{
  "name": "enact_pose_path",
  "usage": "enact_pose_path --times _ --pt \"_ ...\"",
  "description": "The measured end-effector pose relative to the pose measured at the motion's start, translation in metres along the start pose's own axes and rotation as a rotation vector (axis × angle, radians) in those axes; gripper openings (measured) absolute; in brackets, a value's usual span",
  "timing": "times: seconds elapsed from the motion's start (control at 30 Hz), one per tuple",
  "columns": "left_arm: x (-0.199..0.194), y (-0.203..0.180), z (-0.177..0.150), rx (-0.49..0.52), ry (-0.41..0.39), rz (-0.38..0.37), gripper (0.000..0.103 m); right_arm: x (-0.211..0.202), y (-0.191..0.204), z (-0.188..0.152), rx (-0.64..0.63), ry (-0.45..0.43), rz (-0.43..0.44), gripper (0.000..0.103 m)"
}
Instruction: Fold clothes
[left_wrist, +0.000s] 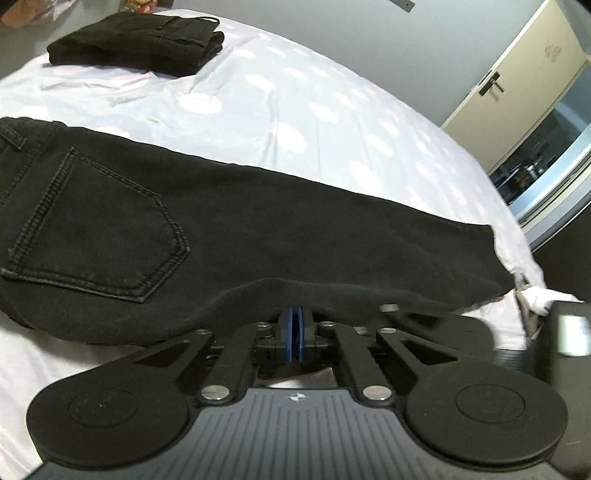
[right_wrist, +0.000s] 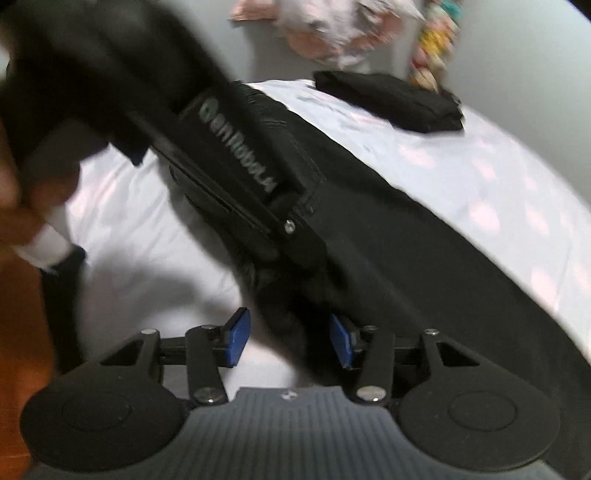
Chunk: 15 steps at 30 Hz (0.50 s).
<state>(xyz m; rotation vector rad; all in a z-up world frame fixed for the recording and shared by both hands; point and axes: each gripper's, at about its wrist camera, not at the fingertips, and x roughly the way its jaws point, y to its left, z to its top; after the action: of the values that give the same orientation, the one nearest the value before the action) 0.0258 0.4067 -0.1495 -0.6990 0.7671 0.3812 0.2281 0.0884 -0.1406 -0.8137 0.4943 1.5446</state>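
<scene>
Your black jeans lie flat across the bed, long axis from waistband at left to hem at right, back pocket up. Your left gripper pinches their near edge; lift evenly. Your right gripper has jaws parted around denim; grip before folding.

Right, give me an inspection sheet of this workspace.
Surface: bed sheet, pale with light spots, wrinkled.
Job's things: black jeans laid flat, back pocket up; folded black trousers at the far end.
Clutter: pink and white items by the wall, blurred.
Grippers: left tool shut on the jeans' near edge; right tool open, jeans fabric between its pads, not pinched.
Cables: nothing seen.
Surroundings: grey wall, cream door with dark handle.
</scene>
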Motion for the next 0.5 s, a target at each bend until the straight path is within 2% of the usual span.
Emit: enact_pose_path --times 0.07,0.1,0.2,0.27,0.37,0.47,0.5 --pt "0.0 0.004 0.001 -0.014 -0.004 -0.007 0.004 0.009 0.002 -0.002 -0.016 0.02 0.015 0.041" --pt "0.0 0.006 0.001 -0.022 -0.007 -0.01 0.004 0.013 0.003 -0.003 -0.021 0.034 0.019 0.032" --pt "-0.009 0.011 0.005 -0.059 -0.068 -0.045 0.004 0.012 0.003 -0.005 -0.027 0.035 0.045 0.012" --pt "-0.01 0.014 0.007 -0.072 -0.08 -0.029 0.004 -0.003 0.005 -0.007 -0.033 0.016 0.079 0.01" --pt "0.007 0.014 0.006 -0.062 0.0 0.023 0.004 -0.007 0.012 -0.013 -0.065 0.044 0.071 0.006" --pt "0.028 0.009 0.003 -0.017 0.107 0.062 0.004 0.002 0.028 -0.016 -0.15 0.112 0.059 0.005" --pt "0.035 0.008 0.001 -0.008 0.134 0.083 0.004 0.004 0.031 -0.018 -0.168 0.126 0.068 0.0"
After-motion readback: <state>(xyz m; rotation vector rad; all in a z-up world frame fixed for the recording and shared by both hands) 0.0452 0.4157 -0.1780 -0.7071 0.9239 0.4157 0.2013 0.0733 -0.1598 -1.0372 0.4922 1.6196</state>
